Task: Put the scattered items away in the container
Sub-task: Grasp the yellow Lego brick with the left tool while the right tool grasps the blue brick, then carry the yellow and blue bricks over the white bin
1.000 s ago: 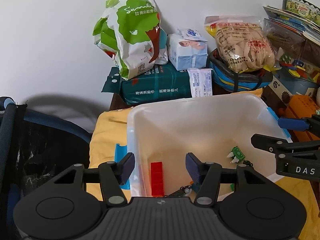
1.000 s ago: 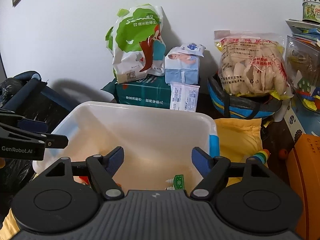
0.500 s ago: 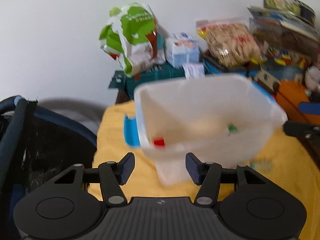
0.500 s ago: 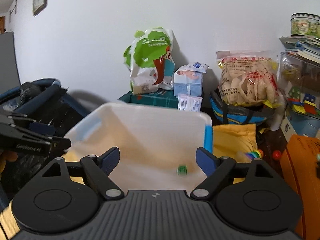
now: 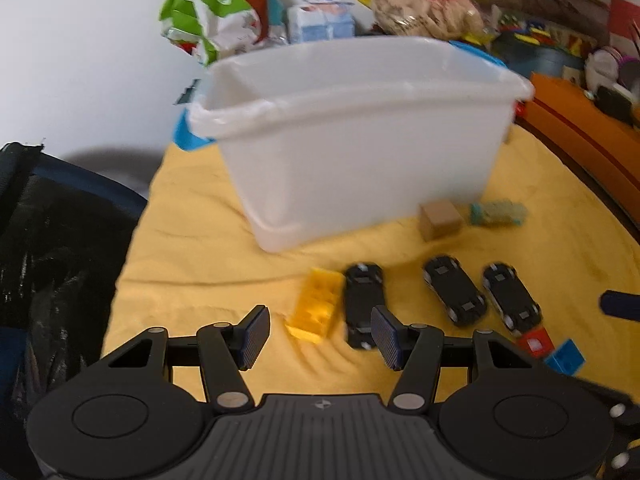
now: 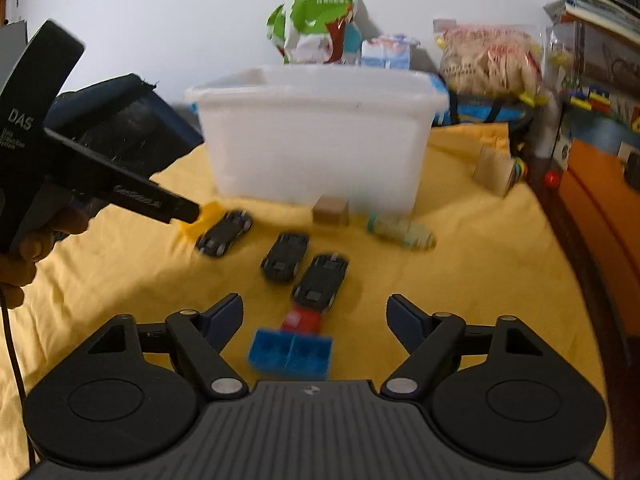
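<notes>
Left gripper [image 5: 318,334]: ribbed blue pads apart, empty; studded yellow brick [image 5: 316,306] just ahead between them. Right gripper [image 6: 314,320]: jaws closing, gripping nothing; blue brick [image 6: 291,353] between. Beyond: three glossy black cars, translucent white plastic container [image 5: 360,136] on yellow cloth [image 5: 192,240].

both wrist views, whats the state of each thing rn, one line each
left gripper: open, empty, over the yellow brick
right gripper: jaws closing, nothing gripped
white bin: upright, lidless
yellow brick: loose on the yellow cloth
three black toy cars: flipped, wheels up
blue brick: on cloth, red brick beside it
brown cube: beside the bin
</notes>
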A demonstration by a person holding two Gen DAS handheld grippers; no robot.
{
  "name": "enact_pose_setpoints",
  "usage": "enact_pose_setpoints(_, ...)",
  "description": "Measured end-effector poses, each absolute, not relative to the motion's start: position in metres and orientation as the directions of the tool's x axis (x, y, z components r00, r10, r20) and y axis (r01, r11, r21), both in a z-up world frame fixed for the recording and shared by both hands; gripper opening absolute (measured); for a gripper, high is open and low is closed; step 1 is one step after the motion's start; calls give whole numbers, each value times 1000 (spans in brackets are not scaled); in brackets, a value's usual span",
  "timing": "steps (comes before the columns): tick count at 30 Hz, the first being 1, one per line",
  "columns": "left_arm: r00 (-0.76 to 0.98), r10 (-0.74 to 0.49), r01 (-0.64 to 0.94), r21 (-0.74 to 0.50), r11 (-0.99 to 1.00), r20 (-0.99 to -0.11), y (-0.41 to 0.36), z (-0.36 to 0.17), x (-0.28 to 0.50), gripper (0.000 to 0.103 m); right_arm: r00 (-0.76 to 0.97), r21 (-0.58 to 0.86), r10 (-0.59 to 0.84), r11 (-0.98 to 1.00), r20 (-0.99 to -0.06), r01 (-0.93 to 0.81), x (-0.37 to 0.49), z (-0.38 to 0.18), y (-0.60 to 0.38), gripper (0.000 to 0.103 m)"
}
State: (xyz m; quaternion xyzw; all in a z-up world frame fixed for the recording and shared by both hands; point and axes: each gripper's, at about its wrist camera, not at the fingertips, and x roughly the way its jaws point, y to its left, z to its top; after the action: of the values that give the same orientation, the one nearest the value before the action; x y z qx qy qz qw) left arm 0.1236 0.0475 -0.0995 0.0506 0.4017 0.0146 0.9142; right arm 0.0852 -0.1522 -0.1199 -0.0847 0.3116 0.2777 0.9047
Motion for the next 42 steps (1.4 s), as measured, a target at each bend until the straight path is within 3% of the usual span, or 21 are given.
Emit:
enact_pose_setpoints(6, 675, 85, 43, 154, 987, -733, 30, -118, 120, 60, 643, 8, 438, 830, -628, -557, 76, -134, -152, 75)
enact_pose_setpoints(13, 690, 114, -7, 150, 989, -715, 61, -114, 128, 60, 645, 19, 440, 834, -625, -552, 74, -136, -151, 75)
enact_pose_setpoints(18, 687, 114, 6, 163, 987, -718, 64, -121, 139, 51, 649, 7, 428, 838, -629, -546, 75, -140, -149, 72)
enact_pose_setpoints(21, 683, 112, 16, 169, 986, -722, 62, -125, 143, 37, 650, 5, 421, 842, -632, -540, 75, -143, -146, 68)
enact_pose_setpoints(26, 680, 104, 32, 172, 985, -726, 59, -131, 146, 37, 650, 4, 421, 841, -633, -541, 73, -147, -140, 67)
enact_pose_setpoints(31, 669, 99, 31, 161, 986, -736, 61, -136, 150, 36, 647, 4, 403, 850, -647, -526, 74, -153, -135, 53)
enact_pose_setpoints(42, 681, 71, 44, 138, 989, -729, 62, -130, 145, 31, 650, 21, 421, 848, -632, -529, 73, -142, -134, 53)
